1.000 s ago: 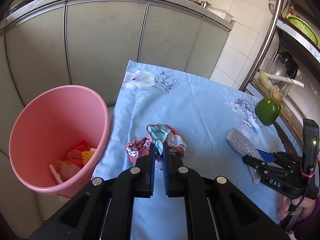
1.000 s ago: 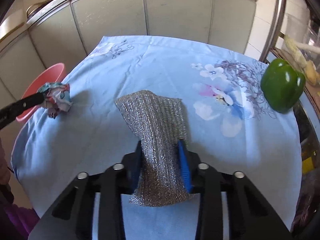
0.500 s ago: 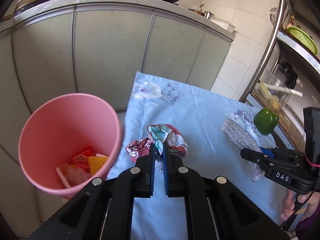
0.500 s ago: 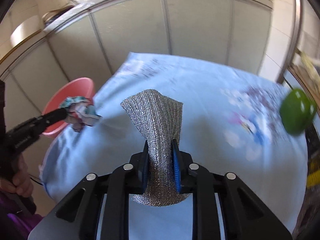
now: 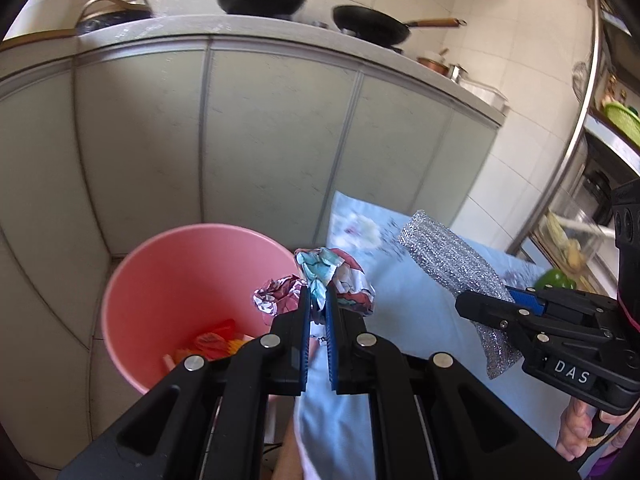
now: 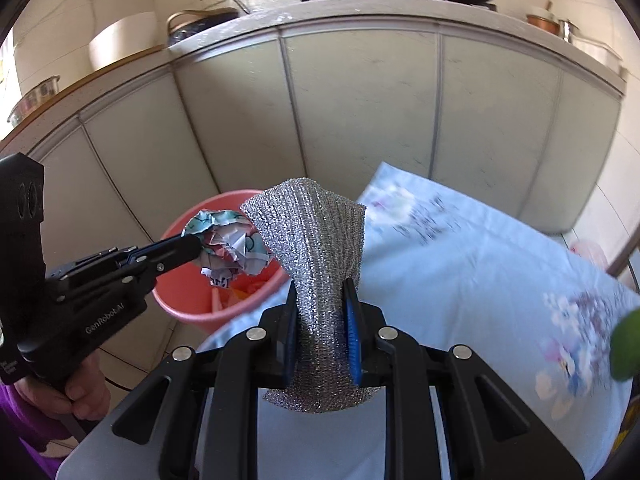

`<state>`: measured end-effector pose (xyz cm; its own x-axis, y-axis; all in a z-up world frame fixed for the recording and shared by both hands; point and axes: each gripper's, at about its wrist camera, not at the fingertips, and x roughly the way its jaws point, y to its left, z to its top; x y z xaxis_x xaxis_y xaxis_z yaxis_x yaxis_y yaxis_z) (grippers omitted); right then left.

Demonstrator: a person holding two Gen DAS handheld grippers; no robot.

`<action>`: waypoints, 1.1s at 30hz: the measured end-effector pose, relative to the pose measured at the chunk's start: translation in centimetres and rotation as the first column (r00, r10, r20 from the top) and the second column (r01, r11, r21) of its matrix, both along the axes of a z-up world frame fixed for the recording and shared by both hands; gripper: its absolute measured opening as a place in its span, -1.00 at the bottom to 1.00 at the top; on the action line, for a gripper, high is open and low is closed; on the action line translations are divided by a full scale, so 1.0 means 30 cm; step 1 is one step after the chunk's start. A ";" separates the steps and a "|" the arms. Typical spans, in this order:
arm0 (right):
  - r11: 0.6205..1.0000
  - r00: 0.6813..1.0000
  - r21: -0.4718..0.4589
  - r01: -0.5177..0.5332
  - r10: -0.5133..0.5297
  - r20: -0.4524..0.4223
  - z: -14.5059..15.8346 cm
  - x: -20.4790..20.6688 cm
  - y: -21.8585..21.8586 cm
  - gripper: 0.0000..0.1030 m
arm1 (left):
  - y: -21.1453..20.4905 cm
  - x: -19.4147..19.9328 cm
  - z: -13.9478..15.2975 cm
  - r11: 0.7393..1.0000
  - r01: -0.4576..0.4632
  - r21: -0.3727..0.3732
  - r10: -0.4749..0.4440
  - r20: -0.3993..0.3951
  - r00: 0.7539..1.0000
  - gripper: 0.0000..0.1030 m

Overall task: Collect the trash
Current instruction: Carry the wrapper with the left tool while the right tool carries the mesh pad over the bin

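My left gripper (image 5: 316, 307) clamping crumpled paper (image 5: 334, 280), my right gripper (image 6: 322, 312) pinching silver scrubber (image 6: 316, 248), long axis toward 12 o'clock, pink bin (image 5: 168, 280) at 9 o'clock.

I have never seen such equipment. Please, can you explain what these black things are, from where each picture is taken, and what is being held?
No robot is here: a person holds a hand-held grasping tool in each hand, each with a camera looking along its two fingers. The left wrist picture shows the left tool shut on a crumpled paper ball, next to a pink bin with some trash inside. The right wrist picture shows the right tool shut on a silvery scouring cloth; its jaws have just been closing on it. Below lies a table with a blue flowered cloth and a green pepper at its edge.
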<state>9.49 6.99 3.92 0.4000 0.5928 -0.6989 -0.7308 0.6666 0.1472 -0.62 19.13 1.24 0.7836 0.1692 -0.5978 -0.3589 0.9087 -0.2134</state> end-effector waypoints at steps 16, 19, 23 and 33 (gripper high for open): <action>0.991 0.989 0.029 -0.133 0.134 -0.059 -0.004 0.015 0.287 -0.60 | 0.190 -0.102 0.002 0.981 -0.191 0.033 0.192 -0.020 0.981 -0.87; 0.990 0.987 0.029 -0.138 0.140 -0.076 -0.020 0.020 0.320 -0.60 | 0.211 -0.102 -0.017 0.977 -0.208 0.037 0.210 -0.035 0.977 -0.87; 0.991 0.985 0.058 -0.118 0.124 -0.116 -0.039 0.026 0.351 -0.60 | 0.233 -0.088 -0.042 0.971 -0.236 0.036 0.238 -0.057 0.970 -0.87; 0.994 0.983 0.044 -0.104 0.109 -0.150 -0.090 0.032 0.390 -0.60 | 0.275 -0.066 -0.087 0.964 -0.264 0.042 0.267 -0.078 0.961 -0.87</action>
<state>10.44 18.67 1.21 0.2240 0.6520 -0.7243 -0.7647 0.5784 0.2842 -2.59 27.37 -1.37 0.6567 0.3835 -0.6494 -0.6030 0.7841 -0.1467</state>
